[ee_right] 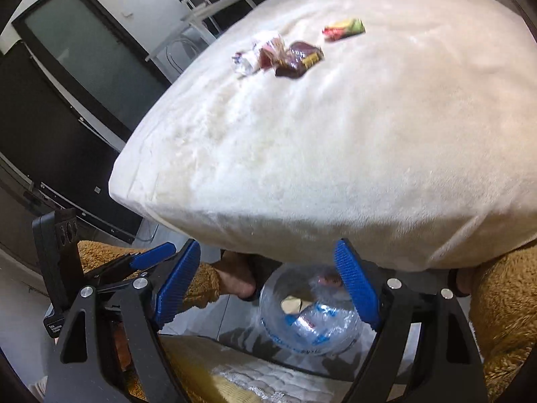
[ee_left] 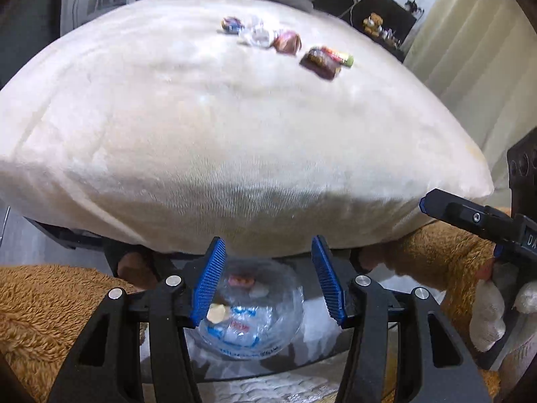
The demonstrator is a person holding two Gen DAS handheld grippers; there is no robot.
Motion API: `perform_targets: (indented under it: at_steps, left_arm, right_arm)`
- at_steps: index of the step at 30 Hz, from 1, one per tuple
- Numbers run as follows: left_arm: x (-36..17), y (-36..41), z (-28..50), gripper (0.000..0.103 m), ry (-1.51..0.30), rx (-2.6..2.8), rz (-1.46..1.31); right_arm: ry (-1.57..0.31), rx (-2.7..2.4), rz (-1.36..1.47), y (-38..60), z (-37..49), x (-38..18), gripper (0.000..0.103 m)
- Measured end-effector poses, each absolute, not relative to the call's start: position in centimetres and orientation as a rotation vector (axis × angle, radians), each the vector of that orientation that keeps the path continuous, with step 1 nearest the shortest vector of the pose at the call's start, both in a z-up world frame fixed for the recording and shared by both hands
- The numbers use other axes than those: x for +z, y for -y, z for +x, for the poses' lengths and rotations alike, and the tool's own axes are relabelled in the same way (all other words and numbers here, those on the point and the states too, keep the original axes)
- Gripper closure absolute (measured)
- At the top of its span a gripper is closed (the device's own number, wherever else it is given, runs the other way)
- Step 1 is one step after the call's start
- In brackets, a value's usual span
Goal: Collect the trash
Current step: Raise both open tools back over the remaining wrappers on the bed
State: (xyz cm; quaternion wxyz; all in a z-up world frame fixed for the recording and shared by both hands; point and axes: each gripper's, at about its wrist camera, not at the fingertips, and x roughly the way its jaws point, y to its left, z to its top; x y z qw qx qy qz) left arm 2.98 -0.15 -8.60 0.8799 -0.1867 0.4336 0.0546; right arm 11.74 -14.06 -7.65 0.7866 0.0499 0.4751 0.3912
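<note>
Trash wrappers lie in a loose row on top of the cream fleece bed, in the upper centre of the left wrist view. Left to right there: a blue-and-red wrapper, a clear crumpled wrapper, a reddish-brown wrapper, a dark brown packet, and a red-green wrapper partly behind it. All are slightly blurred; print unreadable.

Lower centre, same view: the left gripper points down over a clear plastic bag on the floor below the bed edge. The bag holds several scraps, 1 pale yellow, 1 red. Blue ribbed fingers stand moderately apart, nothing between them. Brown fleece sleeves show at lower left and right. At the right edge the right gripper's arm enters, with a white-gloved hand on its handle.

Right wrist view, left to right: dark glass-panelled door upper left; the left gripper's body at lower left; the right gripper at lower centre, fingers set wide and empty, above the same bag. Wrappers sit on the bed at upper centre, well apart from both grippers.
</note>
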Motion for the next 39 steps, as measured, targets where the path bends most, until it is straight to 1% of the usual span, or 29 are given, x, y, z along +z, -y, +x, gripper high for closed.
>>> perform_targets:
  at_steps: [4,7,19,24,25,26,27,30,39]
  left_arm:
    - [-6.1,0.4,2.0,0.05,-0.805,0.12,-0.379]
    - [-4.4,0.9,1.4,0.05,-0.743,0.113,-0.36]
    - [-2.5,2.4,1.7,0.05,-0.684,0.05,-0.296]
    - [-1.5,2.3,2.6,0.049,-0.667,0.016,-0.264]
    - [-1.5,2.2,3.0,0.047,-0.663,0.007,-0.256]
    - [-1.5,2.0,3.3,0.042,-0.66,-0.001,-0.249]
    - [-1.6,1.7,3.8,0.041,-0.665,-0.006,-0.25]
    - [-1.8,0.1,5.6,0.041,-0.688,-0.027,-0.301]
    - [-1.6,-4.8,12.0,0.04,-0.676,-0.003,-0.323]
  right_arm:
    - [-0.899,0.829,0.066,15.3,10.8,-5.5,0.021]
    - [-0.874,0.814,0.067,15.9,10.7,-4.8,0.021]
    - [-0.739,0.783,0.039,17.6,11.2,-1.8,0.021]
    - [-0.724,0.762,0.032,17.7,14.1,-0.7,0.021]
    - [-0.73,0.759,0.039,17.8,14.9,-0.6,0.021]
    - [-0.735,0.755,0.042,17.7,15.7,-0.5,0.021]
    - [-0.738,0.749,0.041,17.6,16.4,-0.5,0.021]
    - [-0.745,0.737,0.026,17.0,18.7,-0.3,0.021]
    - [-0.734,0.721,-0.055,13.6,24.7,-0.1,0.021]
